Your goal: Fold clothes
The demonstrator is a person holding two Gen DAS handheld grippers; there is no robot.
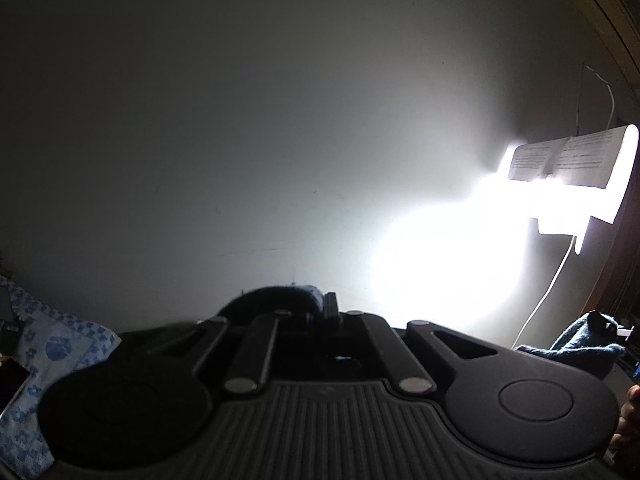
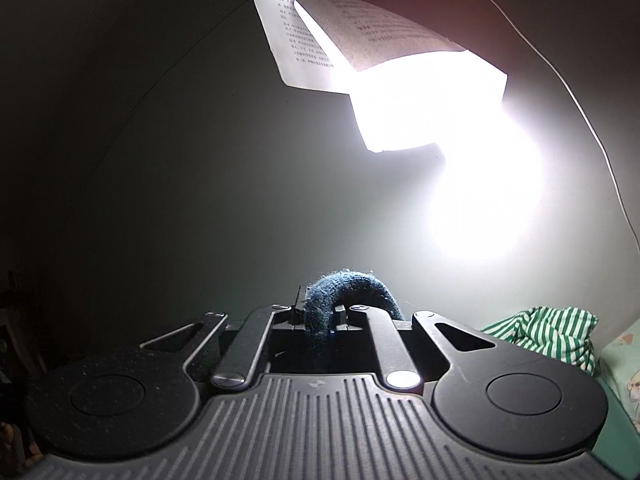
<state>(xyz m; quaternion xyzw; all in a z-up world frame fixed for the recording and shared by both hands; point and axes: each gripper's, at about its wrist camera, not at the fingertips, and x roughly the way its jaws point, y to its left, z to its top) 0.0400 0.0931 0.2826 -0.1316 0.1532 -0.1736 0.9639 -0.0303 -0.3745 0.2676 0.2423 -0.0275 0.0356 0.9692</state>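
1. Knitwear, dark blue, sits pinched in the left tongs [image 1: 320,306]: in the left wrist view a dark fuzzy hump of the blue knit garment [image 1: 276,300] rises right at the fingertips, and the jaws stand close together on it. The tongs point up at a bare wall [image 1: 240,120], so the cloth is held raised.
2. Off to the right of these tongs, near the frame edge, more of the same blue knit [image 1: 580,344] bunches around what looks like the other tool. To their left and below lies a blue flowered cloth [image 1: 52,344]. A lamp [image 1: 568,184] draped with printed paper glares up and to the right.
3. In the right wrist view the right tongs [image 2: 320,314] are clamped shut on a thick roll of the blue knit garment [image 2: 352,284], which arches over the tips and drops to the right of them.
4. Right of these tongs, lower down, a green-and-white striped garment [image 2: 548,336] lies crumpled, loose and unfolded, next to a green printed cloth [image 2: 620,360]. The lamp [image 2: 424,92] hangs above and to the right.
5. Step in hand, as I judge it: the knit is lifted by two points, one per tool, which fits either shaking it out flat or carrying an edge over for a fold; the pictures do not settle which.
6. Whichever it is, both grips need to hold evenly and keep the cloth taut between them.
7. Containers: none shows in either view.
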